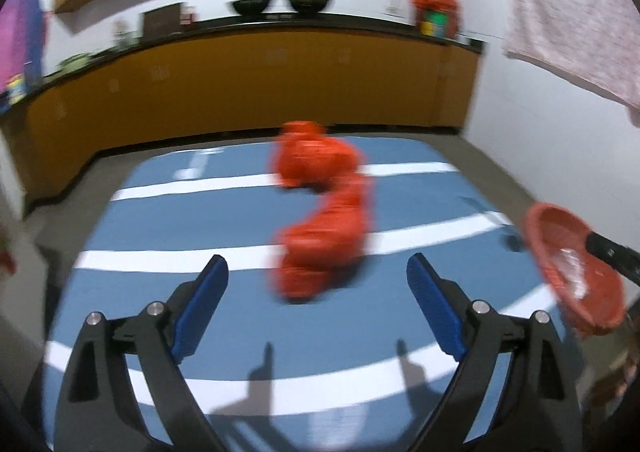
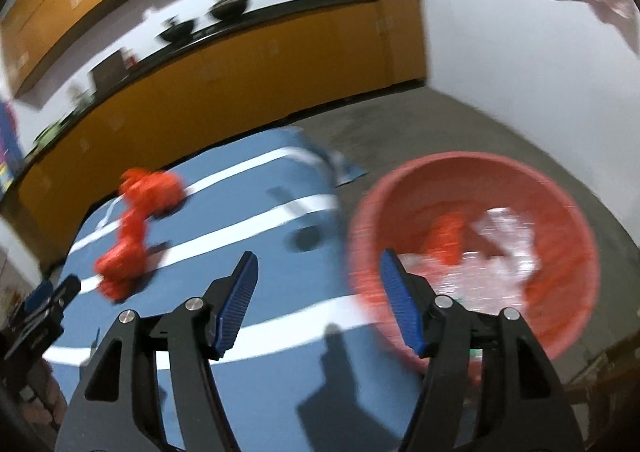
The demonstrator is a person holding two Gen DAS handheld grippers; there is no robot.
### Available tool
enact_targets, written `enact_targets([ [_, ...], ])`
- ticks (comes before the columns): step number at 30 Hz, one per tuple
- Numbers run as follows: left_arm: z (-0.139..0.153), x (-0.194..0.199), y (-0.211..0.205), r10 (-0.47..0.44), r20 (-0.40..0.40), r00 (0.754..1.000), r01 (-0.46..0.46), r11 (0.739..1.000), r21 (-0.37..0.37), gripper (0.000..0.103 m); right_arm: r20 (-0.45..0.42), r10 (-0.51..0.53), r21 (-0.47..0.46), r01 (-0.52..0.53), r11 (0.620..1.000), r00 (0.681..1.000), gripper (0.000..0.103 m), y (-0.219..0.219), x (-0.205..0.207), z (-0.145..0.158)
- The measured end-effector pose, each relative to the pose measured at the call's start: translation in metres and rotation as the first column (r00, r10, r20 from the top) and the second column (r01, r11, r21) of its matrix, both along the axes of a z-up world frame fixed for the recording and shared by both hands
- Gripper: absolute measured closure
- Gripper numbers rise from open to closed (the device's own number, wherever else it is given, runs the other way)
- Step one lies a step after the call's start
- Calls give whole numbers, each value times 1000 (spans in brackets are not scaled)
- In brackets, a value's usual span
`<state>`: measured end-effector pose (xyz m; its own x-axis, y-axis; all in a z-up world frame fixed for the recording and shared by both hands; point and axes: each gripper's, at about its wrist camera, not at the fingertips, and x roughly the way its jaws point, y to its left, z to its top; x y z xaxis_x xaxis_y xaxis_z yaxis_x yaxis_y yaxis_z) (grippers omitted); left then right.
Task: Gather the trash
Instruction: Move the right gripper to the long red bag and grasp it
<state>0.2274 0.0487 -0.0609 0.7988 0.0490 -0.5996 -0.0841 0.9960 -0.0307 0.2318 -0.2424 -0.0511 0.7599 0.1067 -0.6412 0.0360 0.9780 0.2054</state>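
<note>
The orange crumpled bag (image 1: 324, 211), a long twisted wad of what looks like plastic, lies on the blue-and-white striped tabletop (image 1: 200, 219) straight ahead of the left gripper (image 1: 318, 292). Its near end sits just beyond the tips and between the lines of the two jaws, slightly toward the right one; its far end curls away up the tabletop. The left jaws are spread wide with nothing between them, and they do not touch the wad. Motion blur softens its outline, so whether it is one piece or two lying end to end cannot be told.

In the right wrist view the same wad (image 2: 136, 236) lies well off to the left of the right gripper (image 2: 318, 300), beyond its left jaw. These jaws are also released and empty. Directly beyond the right jaw, and partly behind it, is the red basket (image 2: 560, 219), tilted toward the camera. Inside it are a small orange scrap (image 2: 448, 236) and some clear, crinkled wrapping (image 2: 500, 252), which reads as trash already collected. In the left wrist view the basket (image 1: 552, 219) appears far to the right of the jaws, at the tabletop's edge.

So the job looks partly done: some litter is in the basket, and the orange wad is the one piece visibly left on the tabletop. The left gripper seems best placed to take it.
</note>
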Motion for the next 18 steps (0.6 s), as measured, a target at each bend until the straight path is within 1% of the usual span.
enact_targets([
  [2, -1, -4, 34, 69, 4, 998, -69, 997, 21, 12, -10, 64, 4, -64, 998, 998, 39, 35, 6, -2],
  [4, -2, -9, 57, 119, 4, 993, -119, 992, 37, 12, -19, 106, 9, -106, 994, 994, 39, 62, 11, -4],
  [8, -5, -22, 105, 208, 7, 978, -208, 977, 44, 12, -44, 184, 9, -183, 983, 982, 37, 122, 28, -9],
  [10, -5, -26, 123, 233, 13, 972, -233, 971, 49, 12, -50, 200, 5, -200, 980, 979, 37, 145, 35, -11],
  [12, -5, -28, 134, 248, 22, 968, -249, 967, 59, 11, -52, 201, 11, -201, 980, 978, 33, 164, 41, -13],
  [14, -4, -29, 147, 264, 27, 964, -266, 962, 65, 10, -55, 192, 24, -191, 981, 980, 30, 180, 49, -15],
  [18, -4, -27, 165, 286, 28, 958, -287, 957, 50, 10, -72, 150, 43, -147, 988, 986, 26, 202, 66, -21],
])
